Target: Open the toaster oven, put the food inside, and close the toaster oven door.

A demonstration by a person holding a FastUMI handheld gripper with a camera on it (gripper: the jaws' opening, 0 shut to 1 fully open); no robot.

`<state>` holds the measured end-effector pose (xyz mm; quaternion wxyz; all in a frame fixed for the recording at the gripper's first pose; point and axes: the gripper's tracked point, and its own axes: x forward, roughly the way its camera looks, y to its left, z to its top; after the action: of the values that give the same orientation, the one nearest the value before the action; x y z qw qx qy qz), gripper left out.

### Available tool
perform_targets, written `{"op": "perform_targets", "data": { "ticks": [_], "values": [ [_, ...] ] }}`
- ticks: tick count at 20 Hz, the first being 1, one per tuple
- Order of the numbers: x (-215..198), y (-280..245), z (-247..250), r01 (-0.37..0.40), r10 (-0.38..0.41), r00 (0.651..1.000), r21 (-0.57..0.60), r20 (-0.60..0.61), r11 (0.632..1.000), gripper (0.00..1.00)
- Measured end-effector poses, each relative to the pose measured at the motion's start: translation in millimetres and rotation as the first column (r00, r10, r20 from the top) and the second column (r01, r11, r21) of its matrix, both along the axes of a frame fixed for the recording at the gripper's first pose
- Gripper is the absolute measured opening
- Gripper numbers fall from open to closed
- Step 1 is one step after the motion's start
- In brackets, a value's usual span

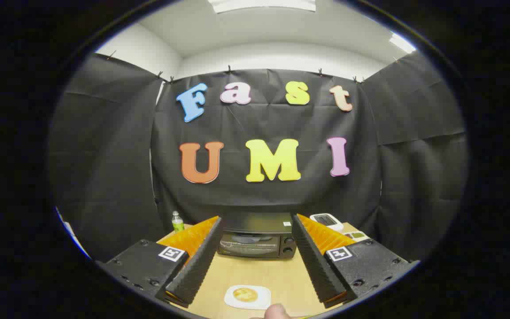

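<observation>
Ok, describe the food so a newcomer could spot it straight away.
Start at the black toaster oven, door closed, at the far side of the wooden table. Come back toward the open gripper; the food lies on the table between its fingers, touching neither. It is a flat white piece with a round yellow centre, like a fried egg, and nothing else here looks like it.

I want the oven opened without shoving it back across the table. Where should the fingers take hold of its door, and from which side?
Judging from here, grip the toaster oven door along its top edge, coming straight from the front. The door is shut, faces the open gripper and lies beyond the fingers. Its handle is too small to make out. The fried egg lies between the fingers, so pass above it.
</observation>
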<state>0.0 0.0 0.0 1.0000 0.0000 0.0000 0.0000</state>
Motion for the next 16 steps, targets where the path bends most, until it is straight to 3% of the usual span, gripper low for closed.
{"op": "perform_targets", "data": {
  "ticks": [16],
  "values": [
    [7.1,3.3,-6.8,0.003,-0.003,1.000,0.005,-0.010,1.000,1.00]
  ]
}}
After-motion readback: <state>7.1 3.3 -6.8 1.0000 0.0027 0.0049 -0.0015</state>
